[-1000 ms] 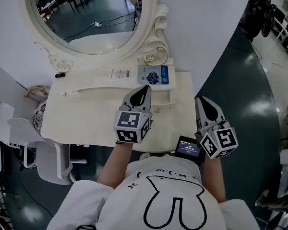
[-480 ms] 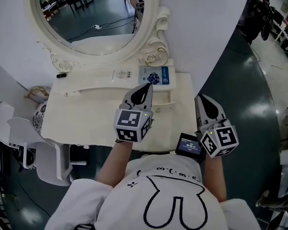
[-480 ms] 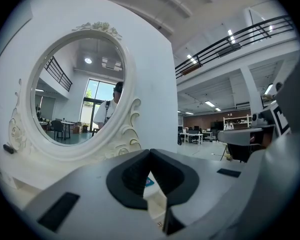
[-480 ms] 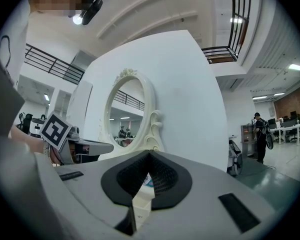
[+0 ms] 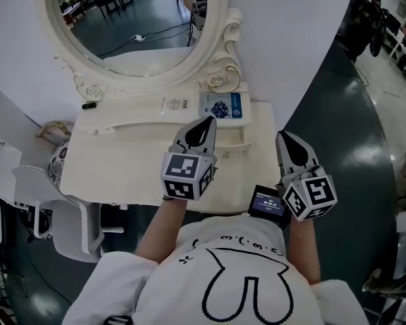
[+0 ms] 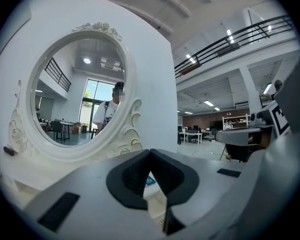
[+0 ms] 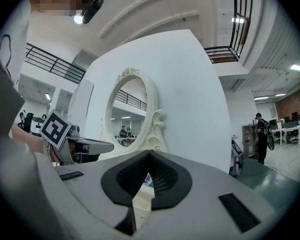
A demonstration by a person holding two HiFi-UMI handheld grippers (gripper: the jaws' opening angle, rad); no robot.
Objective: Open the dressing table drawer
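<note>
Cream-painted wood makes up the dressing table [image 5: 122, 164], and its drawer [image 5: 234, 142] seems to be the small boxed section at the right end of the raised back tier, at about 1 o'clock from the centre of the head view. How far it stands pulled out cannot be told from above.

The left gripper [image 5: 206, 122] hangs over the table top with its tip at 10 o'clock of that drawer, near it; whether it touches anything cannot be told. Its jaws are pressed together at the tips with nothing between them. The right gripper [image 5: 282, 136] is at 3 o'clock of the drawer, off the table's right edge and above the dark floor [image 5: 352, 154]. Its jaws also meet at the tips and carry nothing. A small lit screen [image 5: 266, 202] sits at 7 o'clock of the right gripper's marker cube.

At 12 o'clock of the drawer a blue and white packet [image 5: 224, 105] lies flat on the back tier, under the carved frame of the oval mirror [image 5: 135, 26]. A small black object [image 5: 88, 105] lies at the tier's far left end. A white chair [image 5: 51, 205] stands at 8 o'clock of the table. The person's white shirt [image 5: 230, 276] fills the bottom edge at 6 o'clock.
</note>
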